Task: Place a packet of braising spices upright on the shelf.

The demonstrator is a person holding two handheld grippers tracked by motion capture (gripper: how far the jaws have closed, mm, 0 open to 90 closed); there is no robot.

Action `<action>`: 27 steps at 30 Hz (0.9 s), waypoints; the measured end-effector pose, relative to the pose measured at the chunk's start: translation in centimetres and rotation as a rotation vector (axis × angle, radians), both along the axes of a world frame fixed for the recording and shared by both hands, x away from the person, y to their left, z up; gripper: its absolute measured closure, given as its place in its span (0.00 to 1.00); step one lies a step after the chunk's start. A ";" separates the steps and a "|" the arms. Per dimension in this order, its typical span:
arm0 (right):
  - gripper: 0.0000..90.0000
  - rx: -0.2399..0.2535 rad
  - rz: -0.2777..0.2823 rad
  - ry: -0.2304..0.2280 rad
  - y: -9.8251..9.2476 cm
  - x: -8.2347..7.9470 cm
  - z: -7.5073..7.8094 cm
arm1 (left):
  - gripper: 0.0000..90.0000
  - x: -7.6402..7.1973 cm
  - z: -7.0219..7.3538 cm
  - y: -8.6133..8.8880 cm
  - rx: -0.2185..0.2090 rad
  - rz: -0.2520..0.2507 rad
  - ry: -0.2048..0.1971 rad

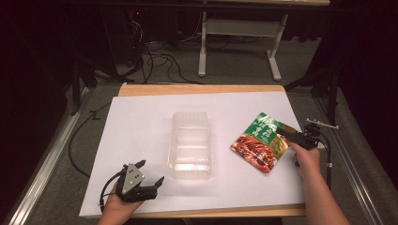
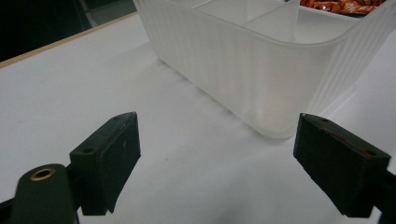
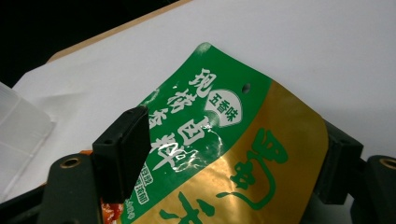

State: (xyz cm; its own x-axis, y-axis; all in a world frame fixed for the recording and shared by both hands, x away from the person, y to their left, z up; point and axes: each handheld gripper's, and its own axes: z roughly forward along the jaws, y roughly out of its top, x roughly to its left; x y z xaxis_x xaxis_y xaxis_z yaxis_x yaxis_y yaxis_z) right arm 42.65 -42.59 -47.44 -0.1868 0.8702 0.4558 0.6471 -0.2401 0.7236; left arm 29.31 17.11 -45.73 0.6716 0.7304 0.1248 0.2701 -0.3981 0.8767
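Here, at the near left of the white sheet [image 1: 141, 117], the left gripper [image 1: 149, 179] rests in the person's hand with its jaws spread wide and nothing between them. In the left gripper view they point at the near corner of the clear plastic tray [image 2: 261, 70], which has ribbed walls and dividers inside. The tray [image 1: 190, 145] stands in the middle of the sheet. Right of it lies the snack pouch [image 1: 262, 143], a flat, glossy packet, green at the top with white characters, gold along one side, and reddish food pictured lower down. The right gripper [image 1: 292, 136] has the pouch's gold edge [image 3: 280, 154] between its jaws, one above the foil, one beneath; whether they press on it I cannot tell.
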 end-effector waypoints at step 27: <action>0.46 -0.069 0.116 0.046 1.6 -0.1 -0.5 | 0.17 0.0 -0.1 -0.1 0.010 -0.013 0.003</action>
